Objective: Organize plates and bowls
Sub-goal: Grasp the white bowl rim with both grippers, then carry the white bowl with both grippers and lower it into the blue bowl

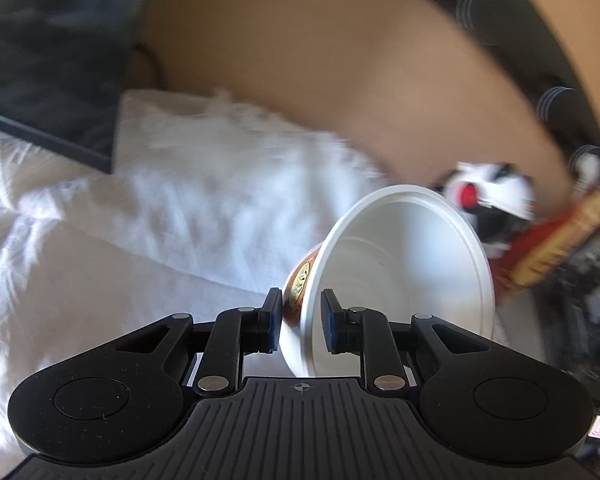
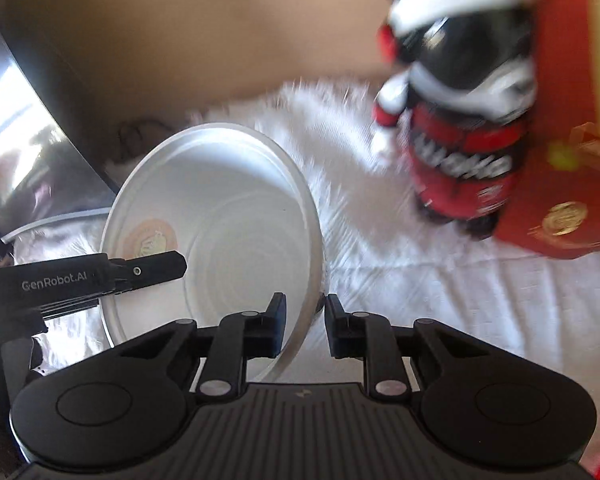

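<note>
A white bowl [image 1: 400, 264] with a brown and gold print on its outside is tipped on edge above a white cloth. In the left wrist view my left gripper [image 1: 300, 308] is shut on the bowl's wall near the rim, one pad outside and one inside. In the right wrist view the same bowl [image 2: 220, 208] faces me with its inside showing. My right gripper [image 2: 305, 312] is shut on its near right rim. The left gripper [image 2: 156, 270] reaches in from the left over the opposite rim.
Rumpled white cloth [image 2: 440, 300] covers the surface. At the right stand a black, white and red toy figure [image 2: 460, 120] and a red box with gold print [image 2: 568, 184]. A dark glossy panel [image 2: 24, 148] stands at the left, a tan wall [image 1: 320, 40] behind.
</note>
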A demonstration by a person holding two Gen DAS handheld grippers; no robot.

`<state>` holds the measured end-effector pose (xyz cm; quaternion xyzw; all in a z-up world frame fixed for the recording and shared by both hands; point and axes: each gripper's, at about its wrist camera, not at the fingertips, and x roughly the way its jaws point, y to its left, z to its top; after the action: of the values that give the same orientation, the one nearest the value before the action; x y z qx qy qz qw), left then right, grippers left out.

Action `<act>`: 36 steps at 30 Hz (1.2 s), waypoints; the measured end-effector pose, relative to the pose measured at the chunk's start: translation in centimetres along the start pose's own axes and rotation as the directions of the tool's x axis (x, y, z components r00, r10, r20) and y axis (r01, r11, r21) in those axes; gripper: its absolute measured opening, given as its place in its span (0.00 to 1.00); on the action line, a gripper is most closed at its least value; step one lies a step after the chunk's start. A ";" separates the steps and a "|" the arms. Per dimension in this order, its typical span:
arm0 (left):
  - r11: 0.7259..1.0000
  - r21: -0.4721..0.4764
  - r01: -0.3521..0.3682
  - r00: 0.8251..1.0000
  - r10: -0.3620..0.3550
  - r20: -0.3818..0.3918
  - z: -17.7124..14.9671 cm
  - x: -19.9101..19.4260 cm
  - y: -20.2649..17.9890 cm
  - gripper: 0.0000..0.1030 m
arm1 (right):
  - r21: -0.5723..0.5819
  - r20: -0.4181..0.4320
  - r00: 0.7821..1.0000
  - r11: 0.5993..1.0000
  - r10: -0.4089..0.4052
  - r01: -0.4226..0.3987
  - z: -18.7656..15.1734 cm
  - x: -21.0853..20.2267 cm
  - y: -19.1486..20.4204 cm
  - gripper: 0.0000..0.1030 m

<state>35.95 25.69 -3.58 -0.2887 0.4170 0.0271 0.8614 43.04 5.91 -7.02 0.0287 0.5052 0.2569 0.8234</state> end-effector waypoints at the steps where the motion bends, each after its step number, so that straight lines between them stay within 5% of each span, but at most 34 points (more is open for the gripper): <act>1: 1.000 0.016 0.017 1.000 -0.017 0.000 -0.2 -0.5 -0.8 0.22 | 0.002 0.019 1.000 1.000 0.002 -0.002 -0.2 -1.4 -0.4 0.20; 6: 0.992 0.098 0.075 0.997 -0.072 -0.036 -2.8 -2.6 -5.1 0.22 | 0.040 0.064 0.998 0.999 0.012 -0.015 -1.9 -7.2 -3.4 0.20; 15: 0.966 0.251 0.066 0.989 -0.029 -0.147 -9.0 -2.9 -9.3 0.22 | 0.060 0.064 0.997 0.997 -0.049 0.046 -7.1 -13.1 -6.5 0.20; 23: 0.978 0.204 0.043 0.963 0.014 -0.268 -12.6 0.3 -7.6 0.20 | 0.096 -0.050 0.995 0.991 -0.084 0.088 -11.6 -10.8 -8.3 0.20; 27: 0.979 0.206 0.002 0.967 0.050 -0.248 -13.3 0.7 -7.0 0.19 | 0.107 -0.103 0.990 0.989 -0.092 0.103 -12.6 -8.8 -8.8 0.20; 36: 0.986 0.168 0.016 0.976 0.021 -0.215 -12.3 -0.9 -6.6 0.19 | 0.071 -0.074 0.989 0.989 -0.126 0.132 -12.4 -9.1 -8.4 0.20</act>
<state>28.64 13.99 -5.77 -0.2153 0.5092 -0.0387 0.8324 32.57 -8.14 -8.20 0.0181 0.5433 0.1847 0.8188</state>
